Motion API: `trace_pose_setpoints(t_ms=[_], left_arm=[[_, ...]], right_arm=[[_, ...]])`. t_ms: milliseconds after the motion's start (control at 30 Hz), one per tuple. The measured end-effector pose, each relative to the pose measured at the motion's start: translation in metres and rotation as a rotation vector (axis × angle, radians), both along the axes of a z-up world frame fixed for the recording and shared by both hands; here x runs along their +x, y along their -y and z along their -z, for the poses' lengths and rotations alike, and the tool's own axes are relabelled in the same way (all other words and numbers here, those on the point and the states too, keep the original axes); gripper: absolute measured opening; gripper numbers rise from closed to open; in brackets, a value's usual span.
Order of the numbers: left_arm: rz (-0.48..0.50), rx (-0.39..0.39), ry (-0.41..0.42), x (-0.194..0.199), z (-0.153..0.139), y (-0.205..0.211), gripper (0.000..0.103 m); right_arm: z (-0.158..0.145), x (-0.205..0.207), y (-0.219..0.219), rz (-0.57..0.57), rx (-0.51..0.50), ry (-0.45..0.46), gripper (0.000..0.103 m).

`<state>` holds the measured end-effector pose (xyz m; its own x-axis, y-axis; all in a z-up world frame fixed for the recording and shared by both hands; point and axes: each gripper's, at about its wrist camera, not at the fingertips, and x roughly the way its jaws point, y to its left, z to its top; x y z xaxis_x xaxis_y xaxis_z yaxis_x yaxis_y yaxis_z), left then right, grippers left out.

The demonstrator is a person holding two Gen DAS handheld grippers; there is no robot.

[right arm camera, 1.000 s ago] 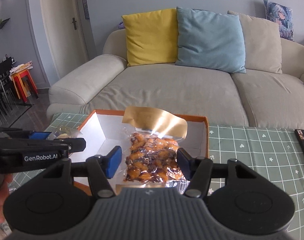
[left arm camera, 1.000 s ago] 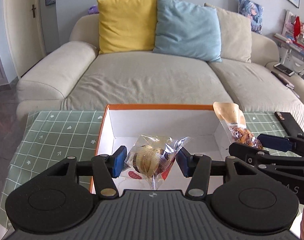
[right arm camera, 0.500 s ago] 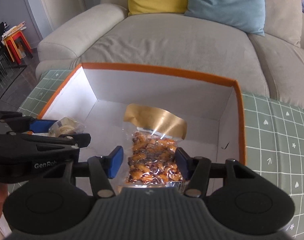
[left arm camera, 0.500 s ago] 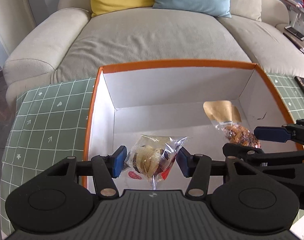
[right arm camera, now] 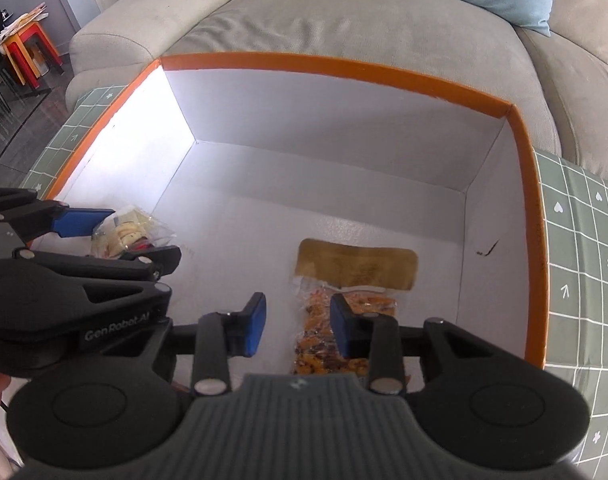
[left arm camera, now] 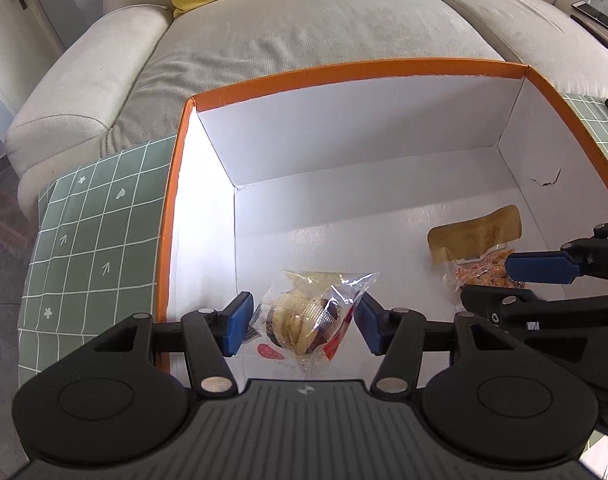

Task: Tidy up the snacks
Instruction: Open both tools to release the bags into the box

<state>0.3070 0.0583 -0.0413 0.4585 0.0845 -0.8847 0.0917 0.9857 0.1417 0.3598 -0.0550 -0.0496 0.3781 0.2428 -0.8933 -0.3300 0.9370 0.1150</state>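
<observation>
The left gripper [left arm camera: 301, 322] held the cookie bag [left arm camera: 308, 320] between its blue pads, low over the near-left floor of the orange-rimmed box [left arm camera: 344, 70]. The right gripper [right arm camera: 297, 326] stood with jaws apart; the nut pouch [right arm camera: 344, 312] lay on the box floor, offset toward its right finger, long axis running along the fingers. Whether that finger touched the pouch could not be told.

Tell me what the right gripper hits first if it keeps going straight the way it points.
The right gripper points down into the orange-rimmed box. First in line is probably the gold-topped snack pouch on the box floor, already partly under one fingertip; depth is unclear.
</observation>
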Motion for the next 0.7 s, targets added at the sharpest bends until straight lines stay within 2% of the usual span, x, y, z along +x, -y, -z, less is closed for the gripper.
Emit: trace_pose_setpoints(t_ms=[133,367,433,533,700], left_arm=[[0.004,0.005,0.041,-0.004,-0.007,0.001,0.075],[-0.026,-0.06,0.164,-0.029,-0.04,-0.001,0.079],[-0.038,-0.074,0.215,-0.042,-0.051,0.0,0.08],[-0.045,-0.093,0.286,-0.062,-0.065,0.002,0.08],[-0.051,-0.126,0.386,-0.099,-0.088,0.002,0.081]], right_arm=[[-0.006,-0.01,0.002,0.004,-0.025,0.035,0.041],[-0.031,-0.036,0.02,0.037,-0.001,0.156,0.044],[-0.042,-0.049,0.025,0.053,0.019,0.2,0.045],[-0.058,-0.073,0.036,0.078,0.049,0.269,0.052],[-0.081,-0.121,0.05,0.092,0.089,0.389,0.052]])
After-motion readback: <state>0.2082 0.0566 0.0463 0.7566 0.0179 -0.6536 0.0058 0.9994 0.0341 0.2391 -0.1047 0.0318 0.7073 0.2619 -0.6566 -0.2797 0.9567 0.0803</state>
